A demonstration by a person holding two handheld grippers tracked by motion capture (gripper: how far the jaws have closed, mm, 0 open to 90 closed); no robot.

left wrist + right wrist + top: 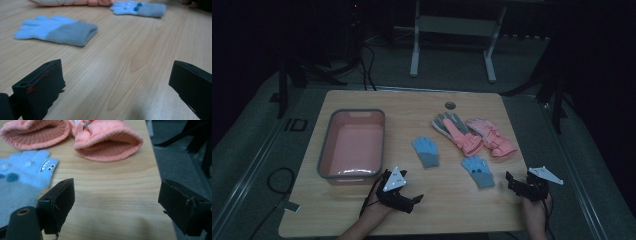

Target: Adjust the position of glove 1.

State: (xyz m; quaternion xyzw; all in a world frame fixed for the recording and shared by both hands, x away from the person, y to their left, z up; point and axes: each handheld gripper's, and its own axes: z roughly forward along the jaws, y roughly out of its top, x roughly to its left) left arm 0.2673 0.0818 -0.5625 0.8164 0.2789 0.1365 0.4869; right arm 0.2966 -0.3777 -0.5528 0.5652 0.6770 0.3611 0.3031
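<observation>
**Gloves laid out, both grippers poised at the near edge**

The plain blue glove (426,151) lies flat just right of the pink bin (326,145), its fingers pointing away from the person and its grey cuff toward them. A second blue glove (478,171), the one with dark dots and a small cartoon face, lies farther right of the bin, and a pair of pink gloves (474,135) sits beyond that, toward the far right of the table.

The left gripper (412,200) rests low at the bin's near right corner, jaws spread wide with nothing between them. The right gripper (517,182) sits well right of the bin, just beside the dotted glove's cuff, jaws likewise wide and empty.

If the gloves are meant for the bin, the thick ribbed cuff looks like the best place to pinch: bring one jaw flat along the wood, slide it under the cuff edge, and close firmly before lifting, since the knit is limp and will droop.

The wooden table (412,107) is pale and smooth, with a round cable hole beyond the bin. Around it the room is dark, with grey flooring, trailing cables and a white frame.
</observation>
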